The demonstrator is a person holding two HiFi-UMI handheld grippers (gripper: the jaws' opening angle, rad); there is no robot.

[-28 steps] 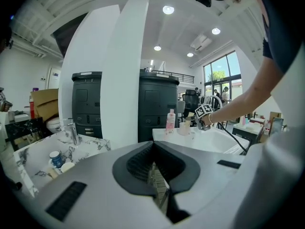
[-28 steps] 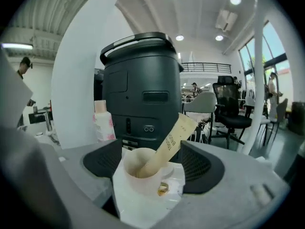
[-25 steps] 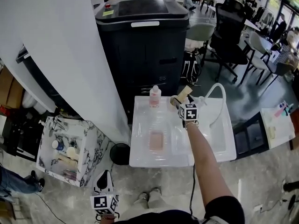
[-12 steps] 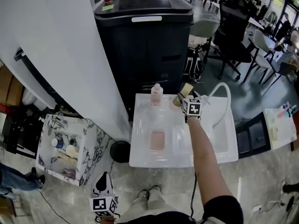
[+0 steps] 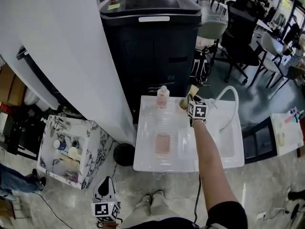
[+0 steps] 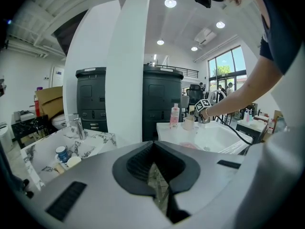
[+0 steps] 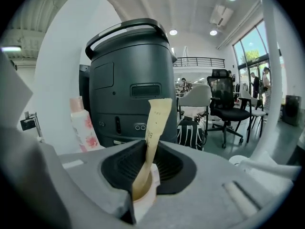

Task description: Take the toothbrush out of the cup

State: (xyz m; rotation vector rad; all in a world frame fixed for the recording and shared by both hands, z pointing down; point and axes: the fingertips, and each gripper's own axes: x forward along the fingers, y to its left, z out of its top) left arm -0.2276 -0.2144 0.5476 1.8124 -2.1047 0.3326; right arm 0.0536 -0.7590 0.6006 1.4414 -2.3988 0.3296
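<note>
Gripper, left (image 6: 155,173): well short of cup (image 6: 188,124), jaws pressed together, empty.
Gripper, right (image 7: 143,168): at cup, jaws closing with toothbrush (image 7: 155,128) pinched between them.
Toothbrush: paper-wrapped, standing in cup, leaning slightly.
Cup: on sink (image 5: 162,163) back edge.
Pink bottle (image 5: 163,97): just left of cup.
Black cabinet (image 5: 152,46): behind cup.

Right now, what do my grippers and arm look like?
The left gripper and right gripper have grey shells, black ribbed pads, white cubes of black square markers. A black cable follows the right arm; dark short sleeve. The right jaws are closing on a tan wrapped toothbrush.
</note>
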